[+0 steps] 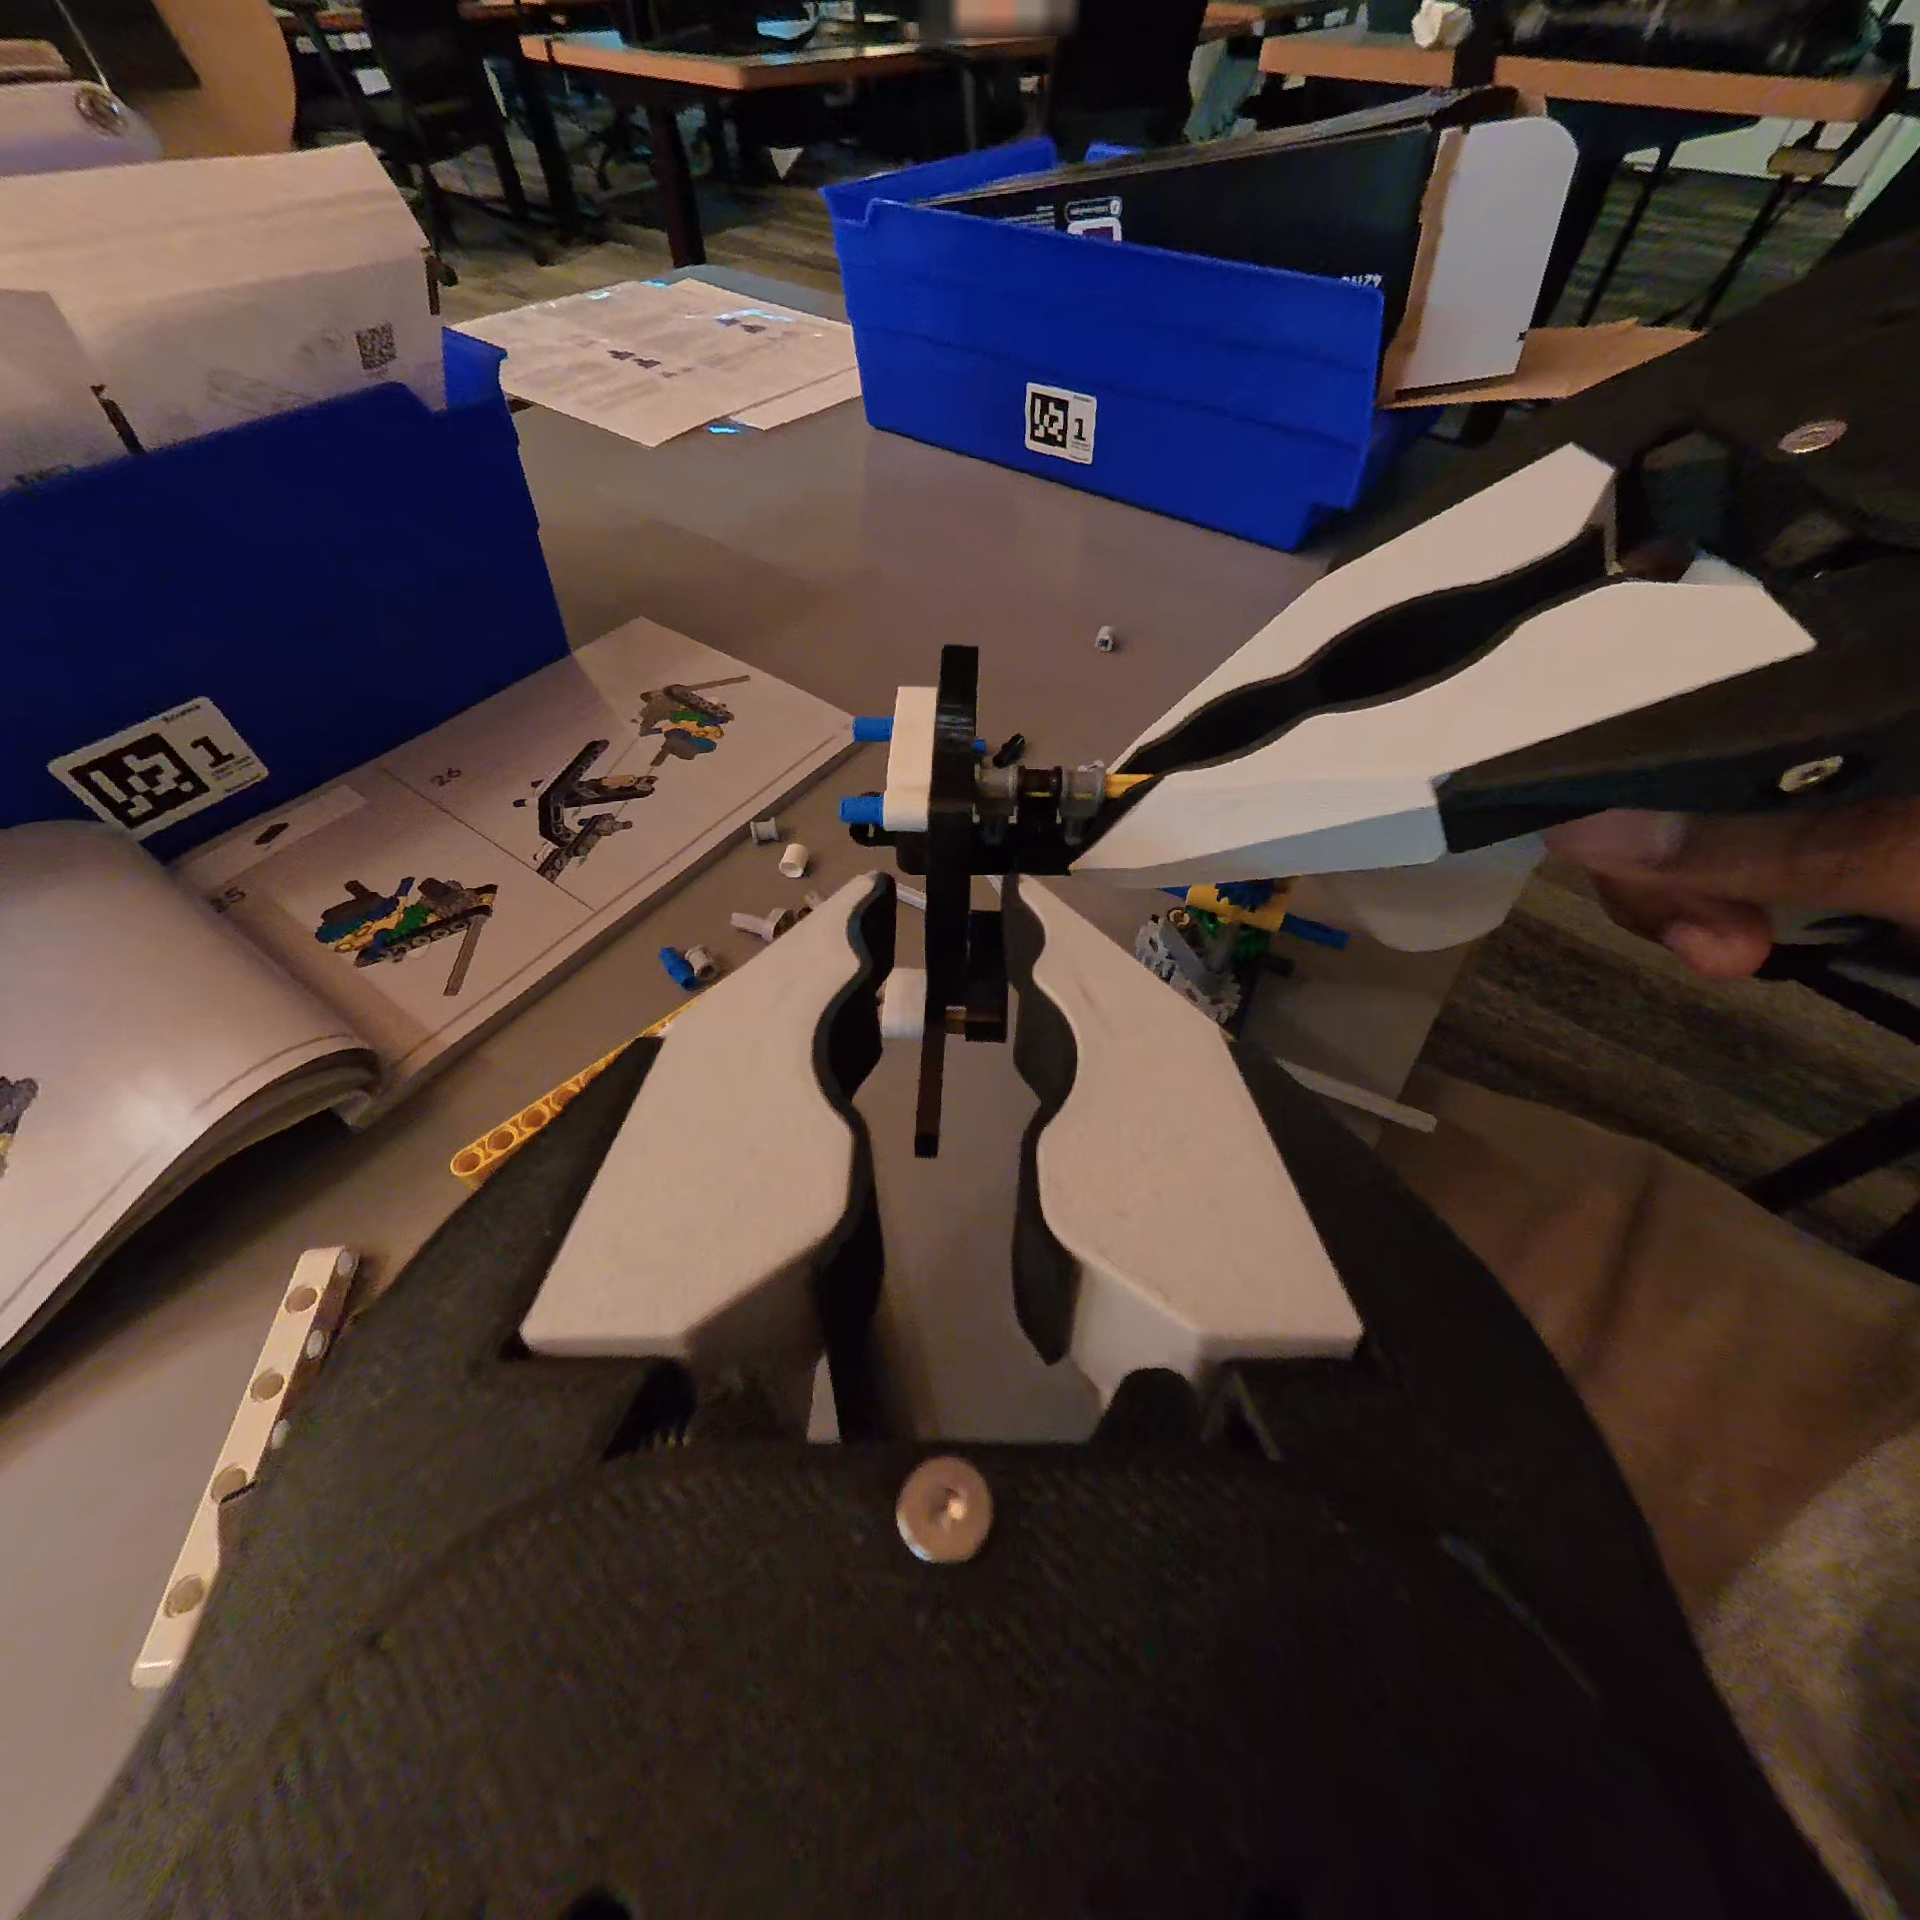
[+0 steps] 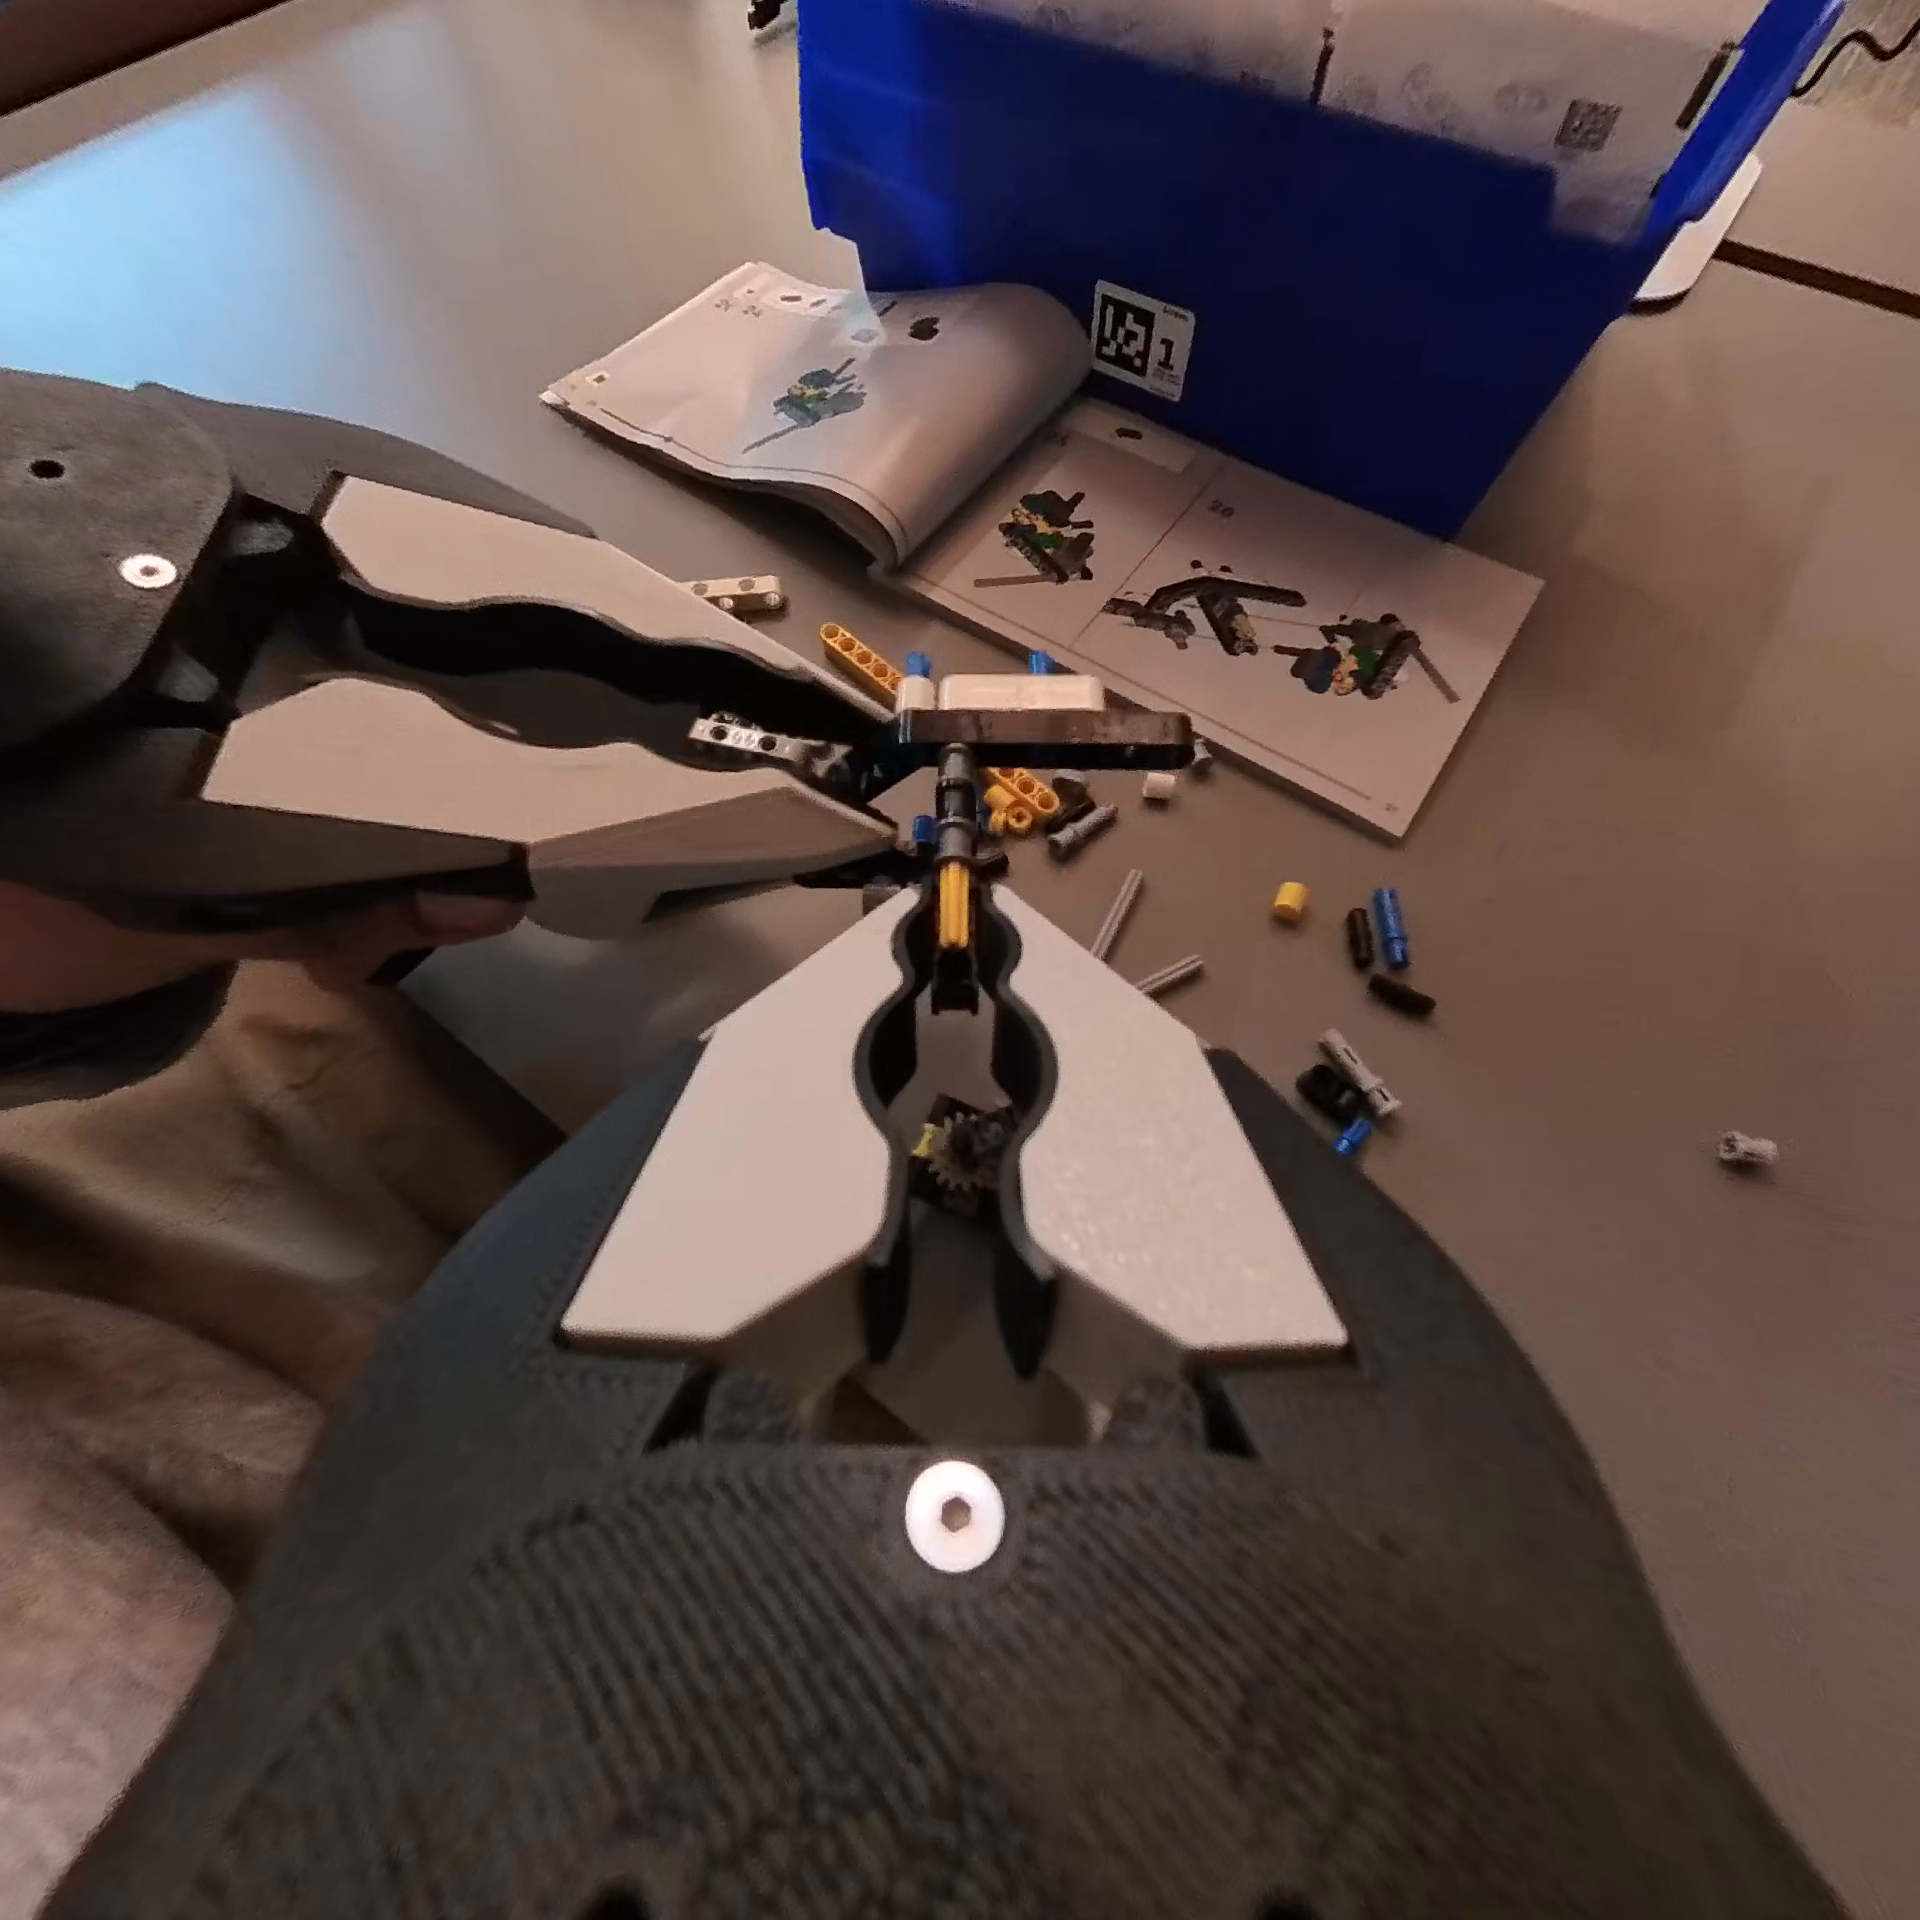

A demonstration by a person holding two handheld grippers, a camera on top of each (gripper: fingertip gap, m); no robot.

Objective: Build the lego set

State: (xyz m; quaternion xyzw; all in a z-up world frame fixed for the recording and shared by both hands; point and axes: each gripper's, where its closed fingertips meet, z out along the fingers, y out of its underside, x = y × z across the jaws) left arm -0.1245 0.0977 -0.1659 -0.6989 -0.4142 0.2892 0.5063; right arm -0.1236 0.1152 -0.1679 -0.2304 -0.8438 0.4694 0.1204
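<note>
White-padded and black-framed, the left gripper has its fingers drawn in against the lower end of a small lego assembly, pinching its black beam so that it stands upright just beyond the tips. A black axle hangs down from the assembly into the gap between the fingers. On the beam's left face sits a white beam with two blue pins poking out to the left.

From the right of the left gripper comes the right gripper, its narrow tips closed on a yellow axle that runs through grey and black connectors into the upright beam. In the right wrist view that yellow axle lies straight ahead between the fingertips of the right gripper, with the assembly just past it and the left gripper reaching in from the left.

Under and beside the left gripper, a yellow beam and a white beam lie on the grey table. Loose pins and connectors are scattered to the right of the right gripper. An open instruction booklet lies ahead to the left of the left gripper, touching a blue bin. A partly built yellow, green and grey model sits below the right gripper. Farther off stands a second blue bin holding a dark box, with loose paper sheets near it.
</note>
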